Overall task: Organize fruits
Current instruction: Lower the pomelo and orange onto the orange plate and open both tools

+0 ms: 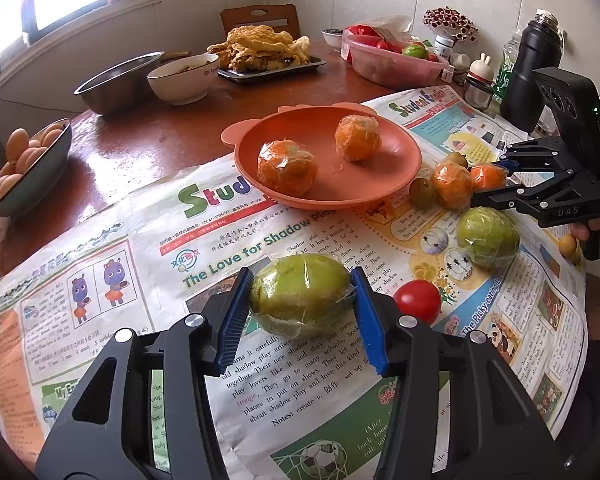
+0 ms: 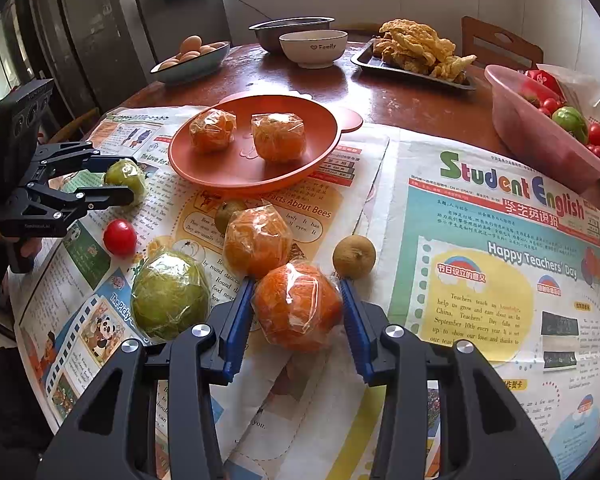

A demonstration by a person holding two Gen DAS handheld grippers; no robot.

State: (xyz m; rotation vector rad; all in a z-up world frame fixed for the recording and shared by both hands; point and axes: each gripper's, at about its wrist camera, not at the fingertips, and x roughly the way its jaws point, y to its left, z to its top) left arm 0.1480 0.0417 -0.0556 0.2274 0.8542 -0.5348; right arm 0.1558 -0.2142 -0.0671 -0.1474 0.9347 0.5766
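Note:
My left gripper (image 1: 302,280) is shut on a plastic-wrapped green fruit (image 1: 302,300) that rests on the newspaper; the right wrist view shows the same grip (image 2: 132,179) at the far left. My right gripper (image 2: 296,286) has both blue pads against a wrapped orange (image 2: 296,308) on the paper. An orange plate (image 1: 328,196) behind them holds two wrapped oranges (image 1: 287,166). Loose on the paper lie another wrapped orange (image 2: 257,242), a second wrapped green fruit (image 2: 170,294), a red tomato (image 2: 119,237) and two small brown fruits (image 2: 354,257).
Newspaper (image 2: 480,240) covers the near part of the round wooden table. Behind it stand a bowl of eggs (image 2: 188,66), a steel bowl (image 2: 290,26), a white bowl (image 2: 314,50), a tray of fried food (image 2: 416,70) and a pink basin (image 2: 540,136). A black bottle (image 1: 534,68) stands far right.

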